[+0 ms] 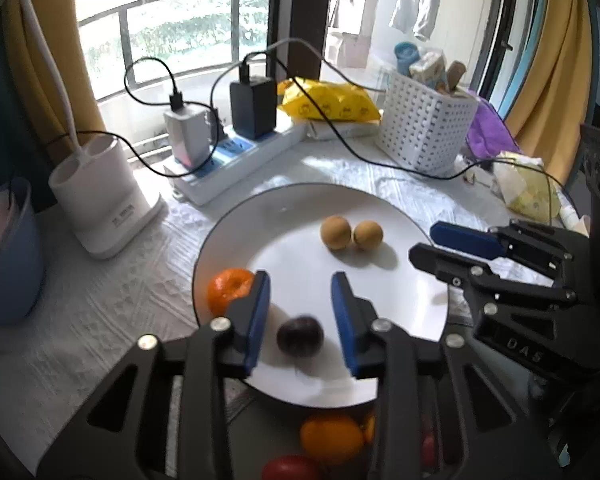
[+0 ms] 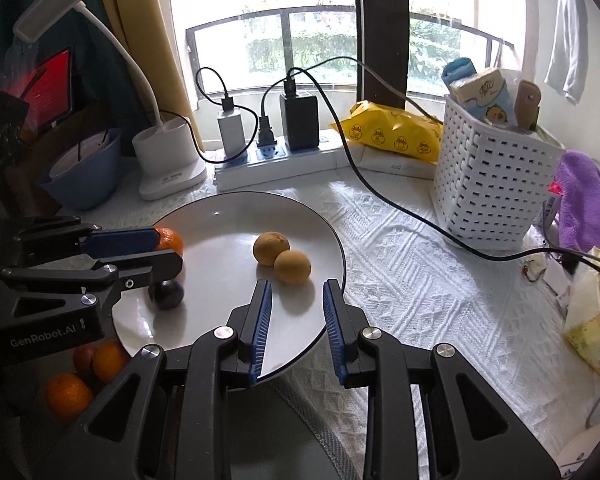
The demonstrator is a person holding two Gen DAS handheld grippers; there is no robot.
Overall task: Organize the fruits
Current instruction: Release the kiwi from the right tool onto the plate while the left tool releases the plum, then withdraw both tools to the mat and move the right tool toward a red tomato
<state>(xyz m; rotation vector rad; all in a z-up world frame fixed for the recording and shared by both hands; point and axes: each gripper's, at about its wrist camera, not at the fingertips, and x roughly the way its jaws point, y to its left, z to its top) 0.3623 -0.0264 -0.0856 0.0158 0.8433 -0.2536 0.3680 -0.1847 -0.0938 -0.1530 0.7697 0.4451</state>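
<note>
Plum (image 1: 300, 336) on plate (image 1: 380, 384), between released left jaws, right jaws clenched empty.

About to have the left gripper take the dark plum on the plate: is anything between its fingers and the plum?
Nothing visible is. The plum lies on the white plate between the left gripper's fingers, which do not press on it. The orange sits outside its left finger.
</note>
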